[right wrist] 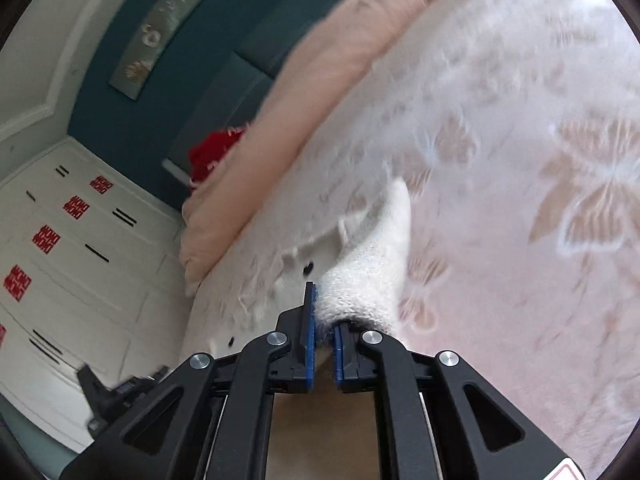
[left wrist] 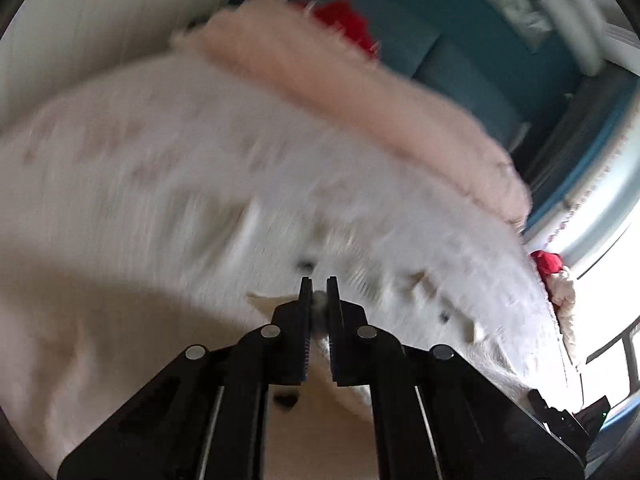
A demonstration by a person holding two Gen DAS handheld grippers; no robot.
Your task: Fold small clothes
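A small white knitted garment [right wrist: 372,272] with dark buttons lies over a bed. My right gripper [right wrist: 325,312] is shut on a bunched edge of it, and the fabric drapes over the right finger. In the left wrist view the same white garment [left wrist: 400,292] is blurred. My left gripper [left wrist: 319,292] is shut on a pinch of its edge, with a tuft of fabric between the pads. A dark button [left wrist: 306,266] shows just past the fingertips. The other gripper [right wrist: 116,392] shows at the lower left of the right wrist view.
The bedspread [right wrist: 520,160] is pale pink with a butterfly pattern. A peach blanket roll [right wrist: 280,120] lies along its far edge, with a red cloth [right wrist: 212,152] beyond. White drawers with red decals [right wrist: 72,240] stand at the left. A teal wall [left wrist: 460,40] is behind.
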